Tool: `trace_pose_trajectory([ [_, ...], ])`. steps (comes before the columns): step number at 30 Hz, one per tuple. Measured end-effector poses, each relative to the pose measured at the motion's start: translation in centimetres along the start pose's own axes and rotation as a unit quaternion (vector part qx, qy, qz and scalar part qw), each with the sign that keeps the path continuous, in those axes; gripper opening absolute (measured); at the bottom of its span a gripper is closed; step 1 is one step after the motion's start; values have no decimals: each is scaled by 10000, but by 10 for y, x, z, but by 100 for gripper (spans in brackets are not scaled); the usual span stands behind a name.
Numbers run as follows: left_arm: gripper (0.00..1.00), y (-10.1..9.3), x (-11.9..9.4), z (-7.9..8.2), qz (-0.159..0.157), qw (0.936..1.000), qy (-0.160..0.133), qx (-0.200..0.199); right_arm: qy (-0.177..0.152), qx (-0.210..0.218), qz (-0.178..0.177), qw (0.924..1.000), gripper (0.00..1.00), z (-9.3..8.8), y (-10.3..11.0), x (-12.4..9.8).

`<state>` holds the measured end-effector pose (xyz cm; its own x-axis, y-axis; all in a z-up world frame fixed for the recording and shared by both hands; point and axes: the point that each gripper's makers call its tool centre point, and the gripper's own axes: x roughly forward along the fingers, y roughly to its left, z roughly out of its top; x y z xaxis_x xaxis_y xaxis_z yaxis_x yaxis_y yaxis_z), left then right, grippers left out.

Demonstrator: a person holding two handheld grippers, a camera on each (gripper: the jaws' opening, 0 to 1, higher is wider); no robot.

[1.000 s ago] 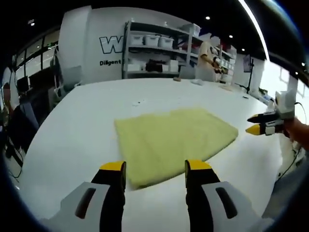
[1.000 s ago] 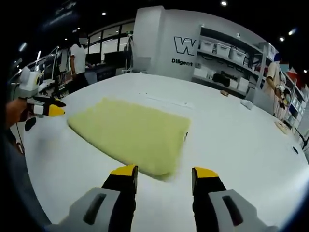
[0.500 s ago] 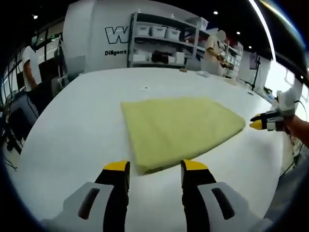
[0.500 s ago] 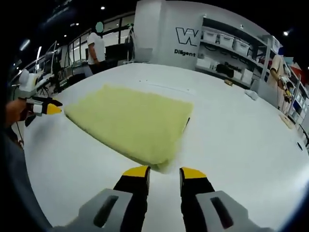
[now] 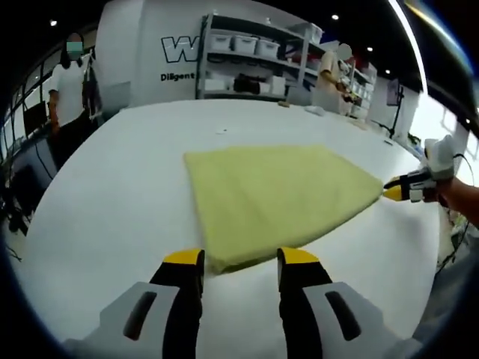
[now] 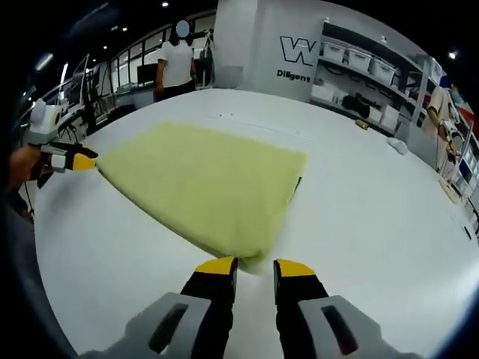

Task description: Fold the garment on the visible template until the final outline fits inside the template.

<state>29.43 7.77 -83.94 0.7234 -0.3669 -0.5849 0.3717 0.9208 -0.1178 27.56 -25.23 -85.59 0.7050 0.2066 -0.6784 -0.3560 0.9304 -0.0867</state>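
- While the yellow garment (image 5: 277,198) lies folded flat on the white surface (image 5: 112,194), the left claw (image 5: 232,260) sits at its near corner, jaws parted with the cloth's corner just ahead of the gap between them.
- Seen from the left gripper view, the right claw (image 5: 391,191) reaches in from the right, its yellow tip touching the garment's far right corner; from this side I cannot tell how wide its jaws stand.
- From the right gripper view, the right claw (image 6: 253,267) has its jaws narrowed to a slim gap, with the garment's near corner (image 6: 258,258) right at the tips; whether cloth is pinched is unclear.
- That same view shows the left claw (image 6: 81,160) at the garment's far left corner, held by a hand (image 6: 22,168).
- A dark mark (image 6: 297,184) peeks out at the garment's right edge in the right gripper view.
- Shelving with bins (image 5: 247,63) and a standing person (image 6: 178,63) are in the background.
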Motion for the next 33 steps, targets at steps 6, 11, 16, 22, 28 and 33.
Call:
trace_pose_trajectory([
  [6, 34, 3, 5, -6, 21, 9999, 124, 33, 43, -25, 28, 10000, 16, -3, 0, 3],
  [11, 32, 4, 10, -8, 21, 9998, 173, 50, 88, -45, 50, 9999, 14, -5, -1, 9],
  [16, 31, 5, 13, -9, 26, 9998, 197, 52, 55, -100, 95, 9999, 12, -2, 0, 12],
  [22, 25, 5, 16, -12, 24, 9996, 260, 112, 40, -240, 139, 9996, 7, -1, 2, 15],
  [28, 16, 8, 16, -12, 49, 9994, 282, 176, 88, -461, 80, 9989, 3, -1, -1, 14],
  [33, 4, 10, 16, -13, 61, 9994, 322, 143, 282, -744, -207, 9966, 0, -5, -11, 11],
])
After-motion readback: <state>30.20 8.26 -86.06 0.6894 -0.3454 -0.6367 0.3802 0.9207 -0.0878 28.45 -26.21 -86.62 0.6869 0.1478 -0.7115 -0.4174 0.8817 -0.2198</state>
